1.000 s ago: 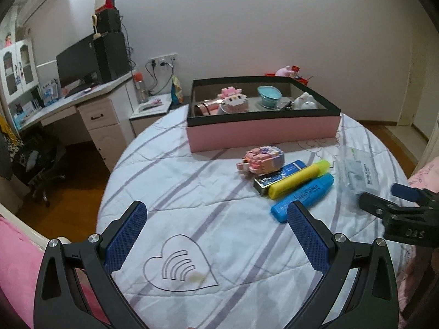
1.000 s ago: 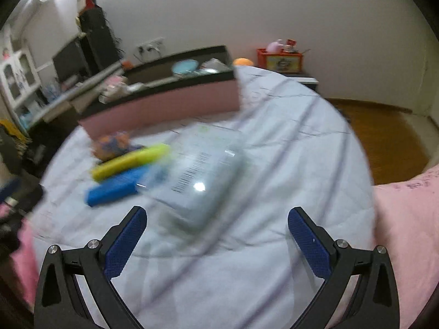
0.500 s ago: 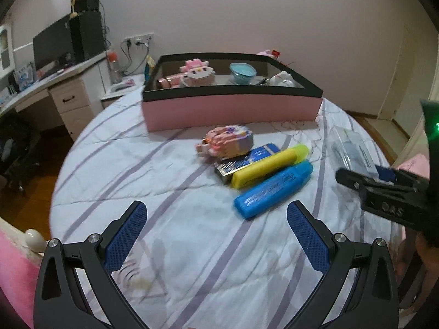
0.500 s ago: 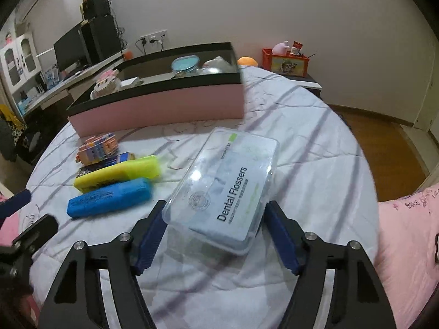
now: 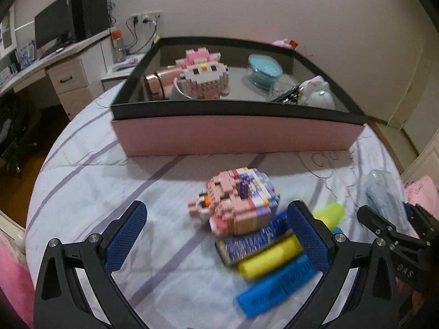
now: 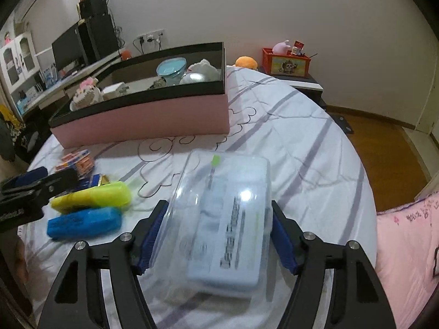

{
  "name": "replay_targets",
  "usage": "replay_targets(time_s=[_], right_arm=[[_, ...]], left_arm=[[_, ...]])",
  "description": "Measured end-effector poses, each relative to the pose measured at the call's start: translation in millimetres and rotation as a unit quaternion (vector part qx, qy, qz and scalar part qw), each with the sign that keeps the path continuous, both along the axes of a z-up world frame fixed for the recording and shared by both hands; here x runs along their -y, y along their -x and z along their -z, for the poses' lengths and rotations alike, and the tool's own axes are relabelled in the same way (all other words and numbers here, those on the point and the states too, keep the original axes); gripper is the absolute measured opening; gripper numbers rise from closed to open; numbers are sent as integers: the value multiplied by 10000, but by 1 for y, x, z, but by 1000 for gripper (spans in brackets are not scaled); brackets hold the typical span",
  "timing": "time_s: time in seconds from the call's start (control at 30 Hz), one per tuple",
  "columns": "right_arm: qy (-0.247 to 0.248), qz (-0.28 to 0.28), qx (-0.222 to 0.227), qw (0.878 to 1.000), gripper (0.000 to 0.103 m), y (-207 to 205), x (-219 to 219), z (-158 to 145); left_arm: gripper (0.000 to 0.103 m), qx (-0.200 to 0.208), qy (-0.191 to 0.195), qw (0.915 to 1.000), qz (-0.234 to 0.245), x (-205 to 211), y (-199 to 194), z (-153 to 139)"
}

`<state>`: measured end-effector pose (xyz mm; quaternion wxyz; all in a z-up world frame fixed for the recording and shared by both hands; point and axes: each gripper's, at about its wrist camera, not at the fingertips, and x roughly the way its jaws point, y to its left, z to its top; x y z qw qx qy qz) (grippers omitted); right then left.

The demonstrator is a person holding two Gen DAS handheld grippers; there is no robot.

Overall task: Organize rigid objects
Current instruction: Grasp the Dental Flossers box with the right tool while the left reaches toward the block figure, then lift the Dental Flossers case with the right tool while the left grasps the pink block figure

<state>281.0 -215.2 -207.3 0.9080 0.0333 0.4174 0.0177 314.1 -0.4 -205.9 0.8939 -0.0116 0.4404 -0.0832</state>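
two tools are in view. the right tool (image 6: 216, 235) is clamped on a clear plastic floss box (image 6: 219, 219): both blue pads (image 6: 149, 237) press its long sides, after the jaws closed onto it within the last second. the box sits between the fingers, its far end reaching out over the bedspread (image 6: 301, 148).

the left tool (image 5: 219, 233) has its jaws wide apart, with nothing gripped. between its pads lies a pastel brick figure (image 5: 238, 200), tipped on its side on the bedspread. just right of the figure, partly behind the right pad, a small blue foil-wrapped box (image 5: 247, 244), a yellow highlighter (image 5: 271, 257) and a blue highlighter (image 5: 274, 288) lie side by side, touching one another. whether the right pad touches them cannot be told.

beyond these things a pink box with a black rim (image 5: 236, 134) stands on the bedspread, well apart from both tools. inside it are a pink-and-white brick cat figure (image 5: 203, 76), a teal-lidded glass bowl (image 5: 264, 70) and a white plush toy (image 5: 318, 93).

to the left of the round surface a desk with a monitor (image 6: 65, 46) stands against the wall. a red toy crate (image 6: 285, 61) sits on a low stand at the right.
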Motion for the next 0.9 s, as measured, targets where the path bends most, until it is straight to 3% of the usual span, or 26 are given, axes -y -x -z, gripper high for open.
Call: replay_targets(time_s=[0.13,0.2,0.23,0.27,0.43,0.5,0.9], right_arm=[[35,-51,-26,10000,71,-3,0,1],[36,-74,-24,10000,72,-3,1,1],[41,-87,-24,10000,72,-3,1,1],[45,-92,-25,9999,72,-4,1,1],[60,-107,10,9999,70,-3,-1,1],[-7,-125,75,9999,65,0,0,-1],[-201,-156,430,9988,64,21,-3,-12]], left_arm=[[102,-2,9,10000,16,5,-12,5],[87,-4,-146,9999,-2,8,-14,8],[72,-3,-153,9999,49,9,-14,9],[68,5,-146,9999,76,9,-13,9],[68,161,-86,9997,134,6,-6,4],[68,295,-43,9995,127,1,2,-2],[68,1020,-22,9947,83,-20,57,-37]])
